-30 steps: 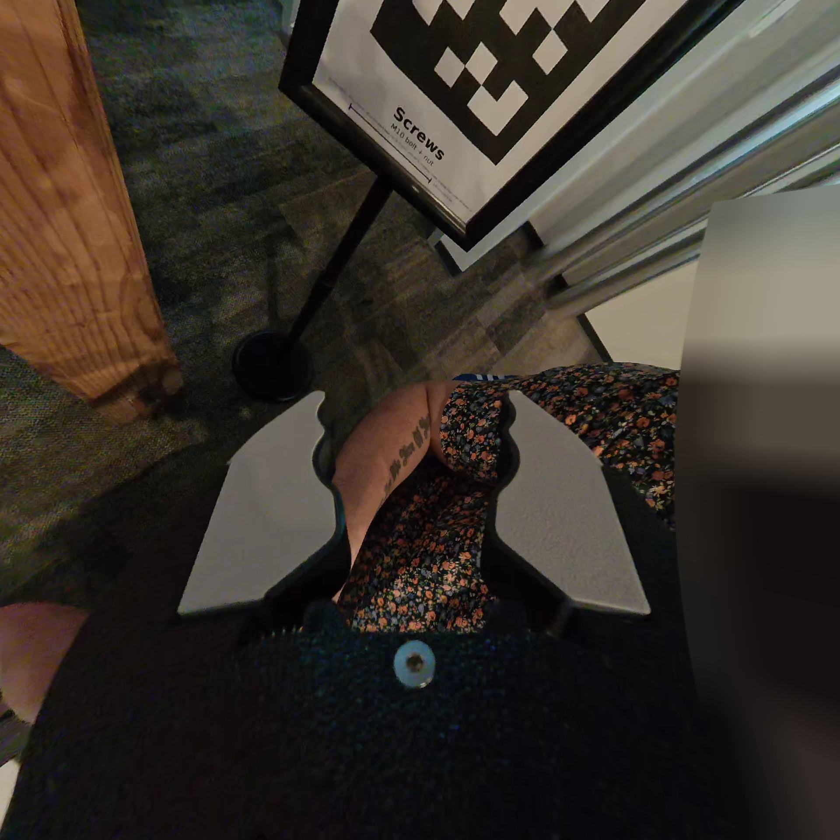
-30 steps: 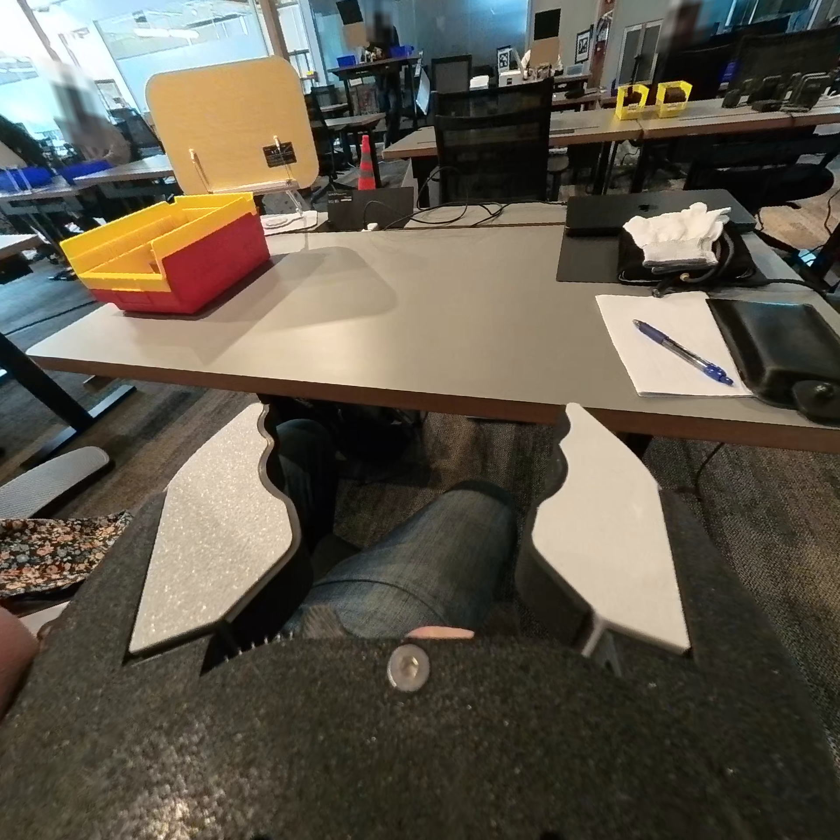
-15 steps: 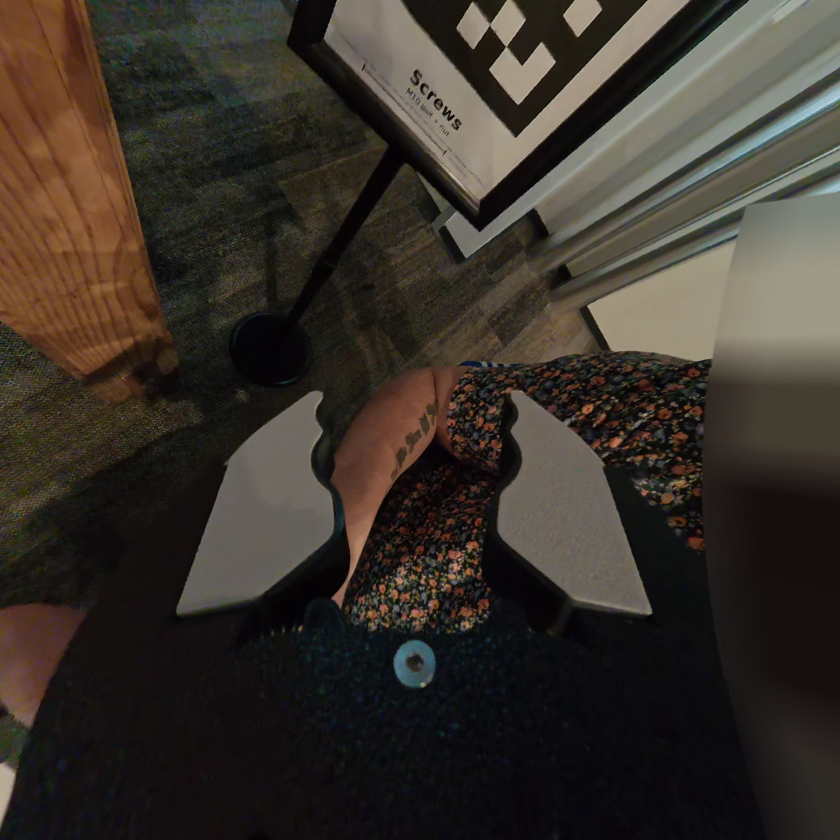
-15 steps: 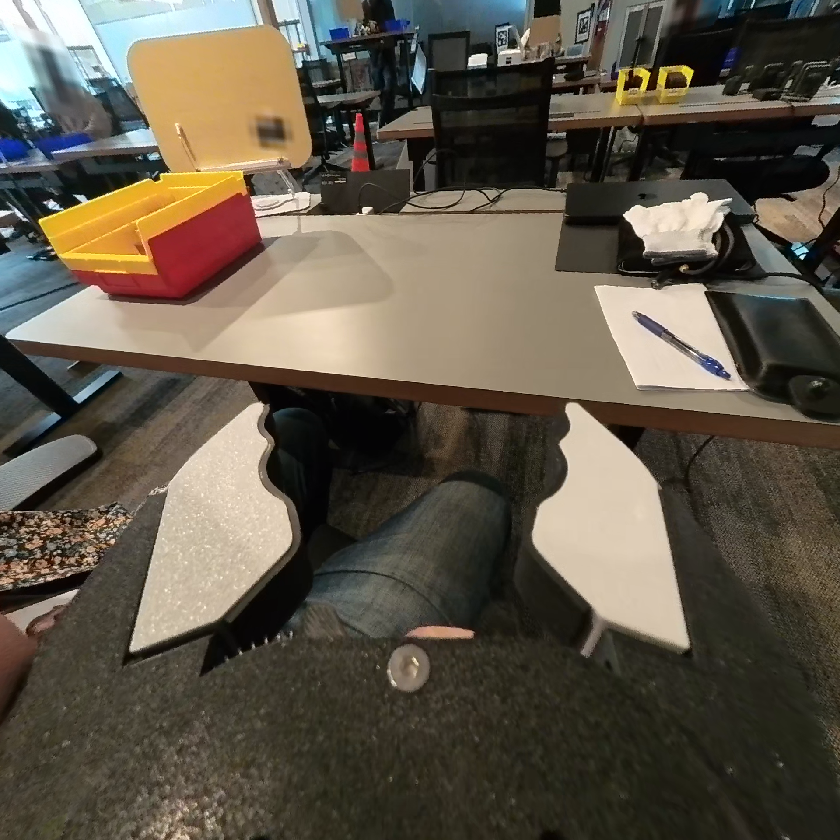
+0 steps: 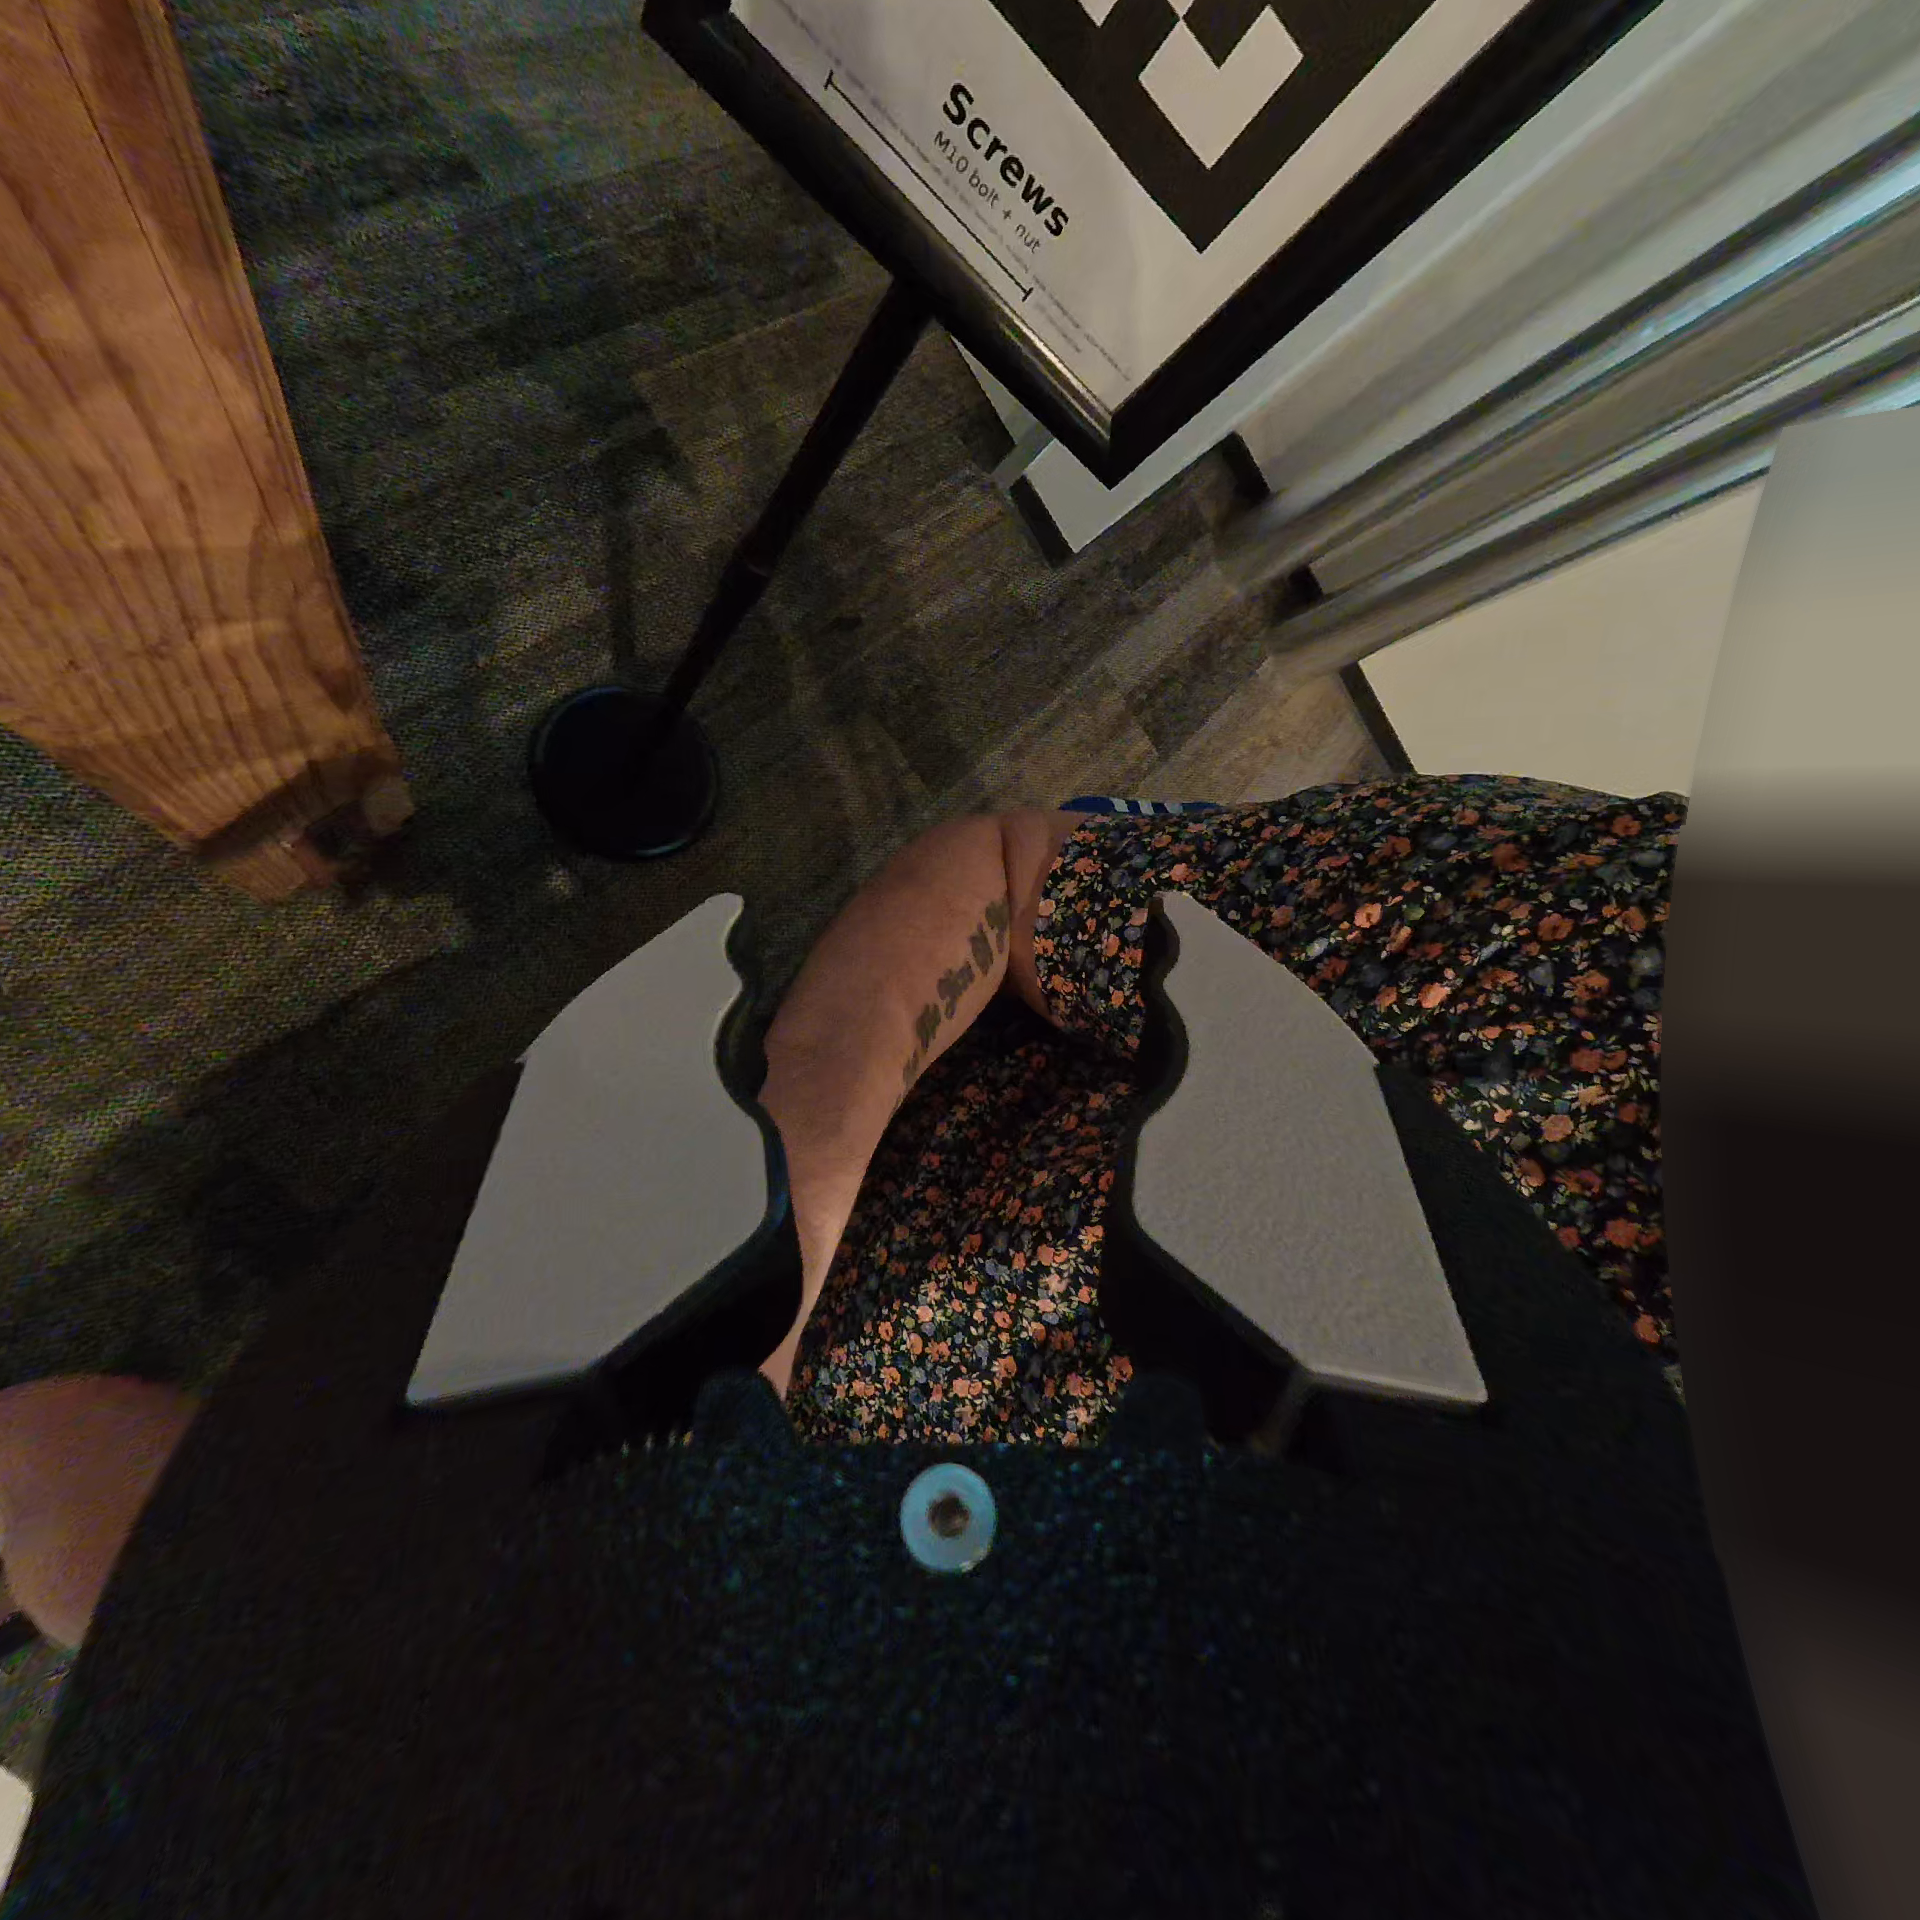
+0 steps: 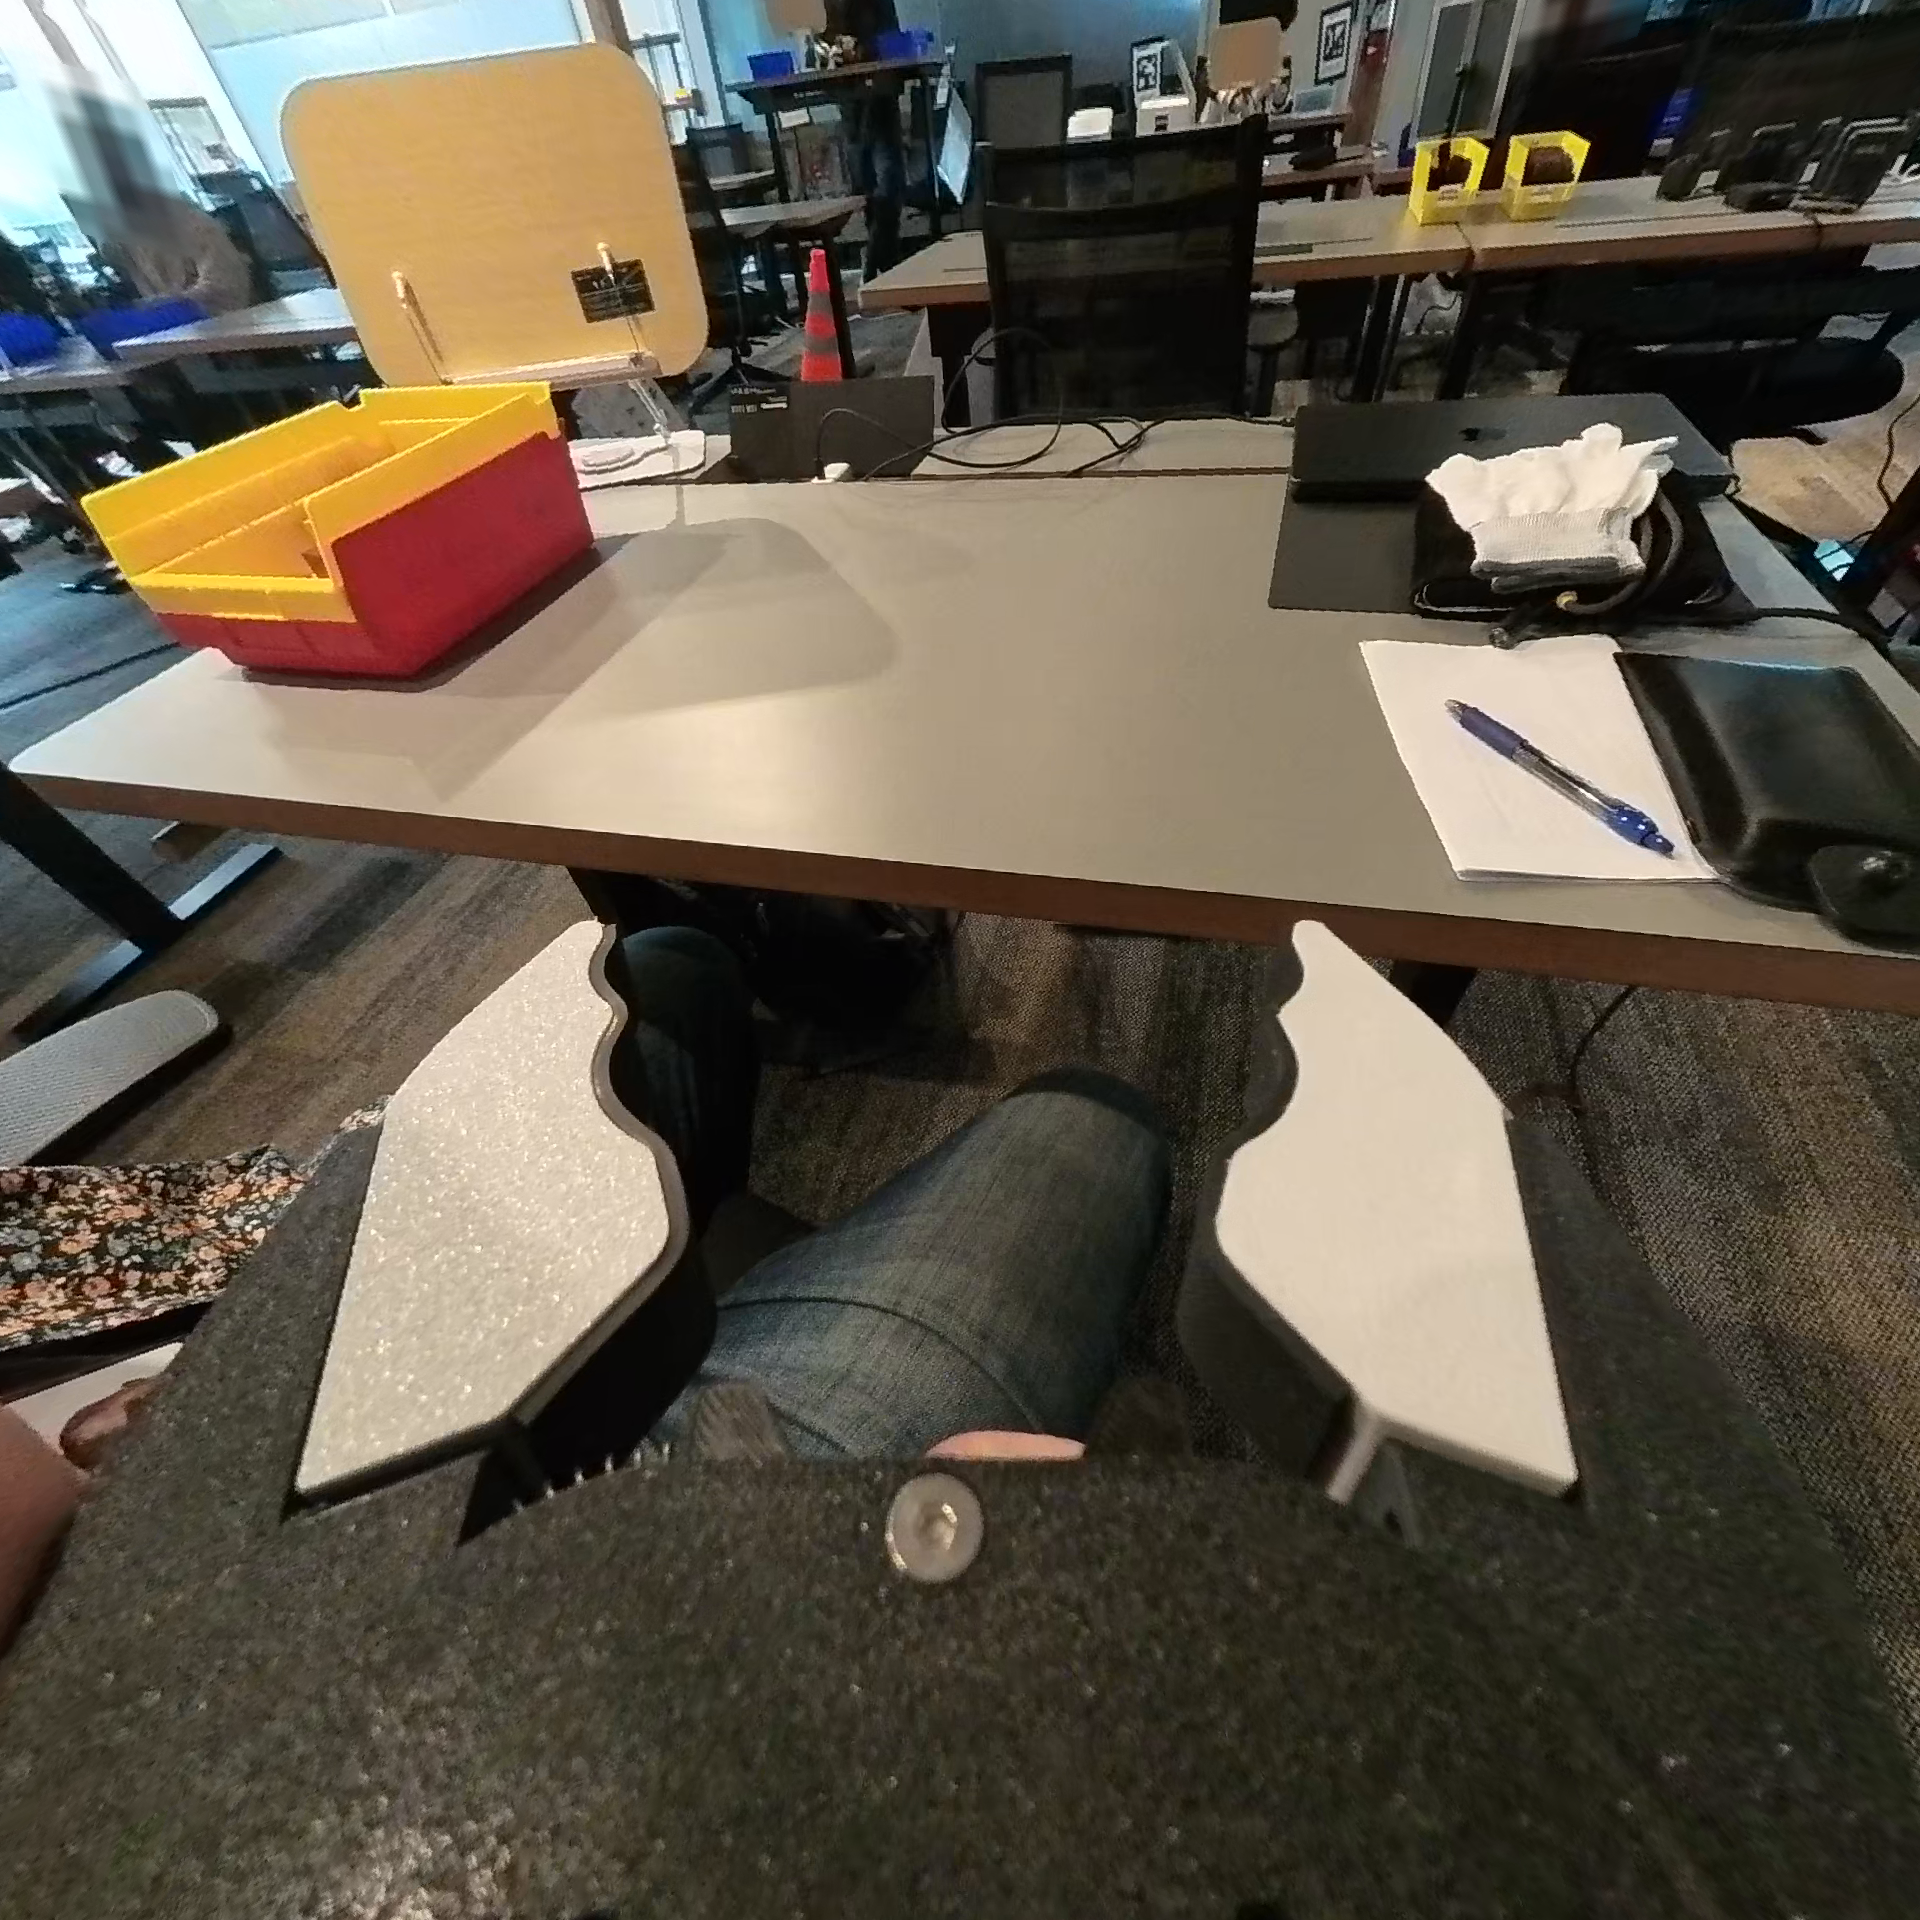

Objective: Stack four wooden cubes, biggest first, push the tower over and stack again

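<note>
Right gripper [image 6: 945,1049] agape, empty, below table [image 6: 935,665].

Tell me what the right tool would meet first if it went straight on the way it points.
Probably the person's jeans-clad knee, which fills the gap between the open right tool fingers, short of the grey table. Depth is unclear, so it might pass just above the knee.

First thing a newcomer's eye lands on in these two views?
In the right wrist view, the red and yellow bins at the grey desk's far left corner, then the blue pen on white paper at its right. The right gripper hangs open and empty below the desk edge, over a denim knee. In the left wrist view, the open left gripper frames a bare forearm and floral cloth, with a framed sign on a black stand above.
</note>
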Demonstrator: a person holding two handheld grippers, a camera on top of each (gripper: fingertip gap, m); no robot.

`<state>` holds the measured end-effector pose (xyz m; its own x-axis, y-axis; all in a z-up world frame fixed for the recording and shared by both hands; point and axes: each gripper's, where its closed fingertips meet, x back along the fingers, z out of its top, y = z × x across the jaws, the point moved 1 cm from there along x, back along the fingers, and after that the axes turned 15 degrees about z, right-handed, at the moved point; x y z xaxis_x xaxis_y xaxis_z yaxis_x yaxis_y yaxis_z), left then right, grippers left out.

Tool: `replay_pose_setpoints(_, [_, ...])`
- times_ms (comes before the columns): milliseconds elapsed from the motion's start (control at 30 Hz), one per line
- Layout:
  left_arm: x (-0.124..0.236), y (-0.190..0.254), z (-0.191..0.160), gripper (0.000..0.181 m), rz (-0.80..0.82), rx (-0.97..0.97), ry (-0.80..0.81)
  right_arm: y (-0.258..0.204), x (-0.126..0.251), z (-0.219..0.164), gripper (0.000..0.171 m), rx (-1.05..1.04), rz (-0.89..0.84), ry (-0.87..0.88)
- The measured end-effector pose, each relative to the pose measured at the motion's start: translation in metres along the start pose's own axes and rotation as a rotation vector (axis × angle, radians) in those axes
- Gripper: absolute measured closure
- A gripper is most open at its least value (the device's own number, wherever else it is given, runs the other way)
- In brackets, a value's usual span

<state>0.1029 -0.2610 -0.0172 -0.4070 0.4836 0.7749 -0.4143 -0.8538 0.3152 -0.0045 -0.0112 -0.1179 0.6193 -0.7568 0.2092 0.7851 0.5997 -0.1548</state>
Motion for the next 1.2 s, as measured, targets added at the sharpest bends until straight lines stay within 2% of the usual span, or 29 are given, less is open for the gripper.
replay_pose_setpoints(300, [-0.004,-0.003,-0.003,0.114,0.003,-0.004,-0.014,-0.001,-0.001,0.000,0.057,-0.001,0.004,-0.001])
replay_pose_setpoints(433, [0.007,0.005,0.006,0.115,-0.014,-0.033,0.042,0.001,-0.002,-0.001,0.057,-0.002,-0.007,0.001])
replay_pose_setpoints(567, [0.053,0.021,0.022,0.116,0.010,-0.095,0.239,0.005,-0.003,0.000,0.057,0.002,-0.030,0.011])
replay_pose_setpoints(600, [0.072,0.021,0.022,0.116,0.049,-0.115,0.316,0.005,-0.004,0.001,0.057,0.011,-0.036,0.013])
replay_pose_setpoints(667, [0.117,0.006,0.010,0.113,0.226,-0.170,0.484,0.009,-0.003,0.005,0.057,0.044,-0.074,0.030])
replay_pose_setpoints(733, [0.171,-0.020,-0.016,0.109,0.464,-0.195,0.657,0.015,-0.001,0.013,0.057,0.076,-0.121,0.064])
replay_pose_setpoints(800, [0.224,-0.039,-0.058,0.130,0.619,-0.170,0.811,0.020,-0.004,0.023,0.057,0.098,-0.150,0.103])
replay_pose_setpoints(833, [0.249,-0.049,-0.083,0.132,0.682,-0.132,0.882,0.024,-0.006,0.029,0.057,0.111,-0.167,0.115])
replay_pose_setpoints(900, [0.295,-0.068,-0.138,0.121,0.822,-0.058,1.016,0.027,-0.017,0.041,0.057,0.149,-0.177,0.123])
replay_pose_setpoints(967, [0.338,-0.087,-0.197,0.093,1.004,0.033,1.149,0.030,-0.032,0.055,0.057,0.193,-0.196,0.140])
replay_pose_setpoints(1000, [0.356,-0.096,-0.229,0.086,1.097,0.086,1.189,0.031,-0.042,0.061,0.057,0.210,-0.205,0.145])
replay_pose_setpoints(1133, [0.401,-0.116,-0.346,0.076,1.321,0.246,1.293,0.029,-0.088,0.086,0.057,0.276,-0.197,0.171])
replay_pose_setpoints(1200, [0.418,-0.123,-0.400,0.073,1.431,0.324,1.288,0.025,-0.112,0.099,0.058,0.290,-0.159,0.191])
